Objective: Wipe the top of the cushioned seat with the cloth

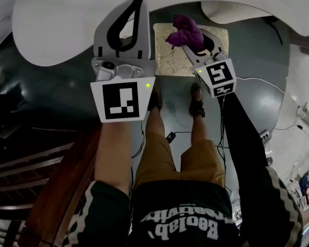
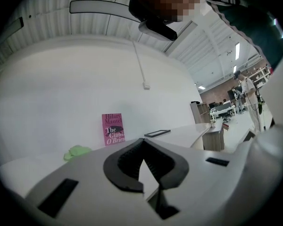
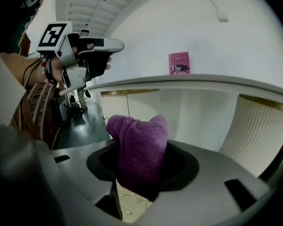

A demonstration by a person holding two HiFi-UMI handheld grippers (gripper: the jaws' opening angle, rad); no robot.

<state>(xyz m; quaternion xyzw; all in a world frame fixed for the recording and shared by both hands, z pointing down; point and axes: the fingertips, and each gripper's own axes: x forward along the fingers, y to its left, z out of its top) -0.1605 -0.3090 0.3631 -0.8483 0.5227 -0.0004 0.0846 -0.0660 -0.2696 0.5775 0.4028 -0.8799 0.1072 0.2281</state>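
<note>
The fingers of the right gripper (image 3: 141,166) are clamped on a bunched purple cloth (image 1: 186,31) over the cream seat (image 1: 167,62). The cloth looks soft, light and floppy, so it is best gripped at its bunched middle. The fingers of the left gripper (image 2: 142,146) are together and empty, and only the head view shows the seat's whole top.

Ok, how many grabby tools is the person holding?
2. The left tool, shut, is up by the white table; the right tool grips the purple cloth over the cushioned seat.
</note>
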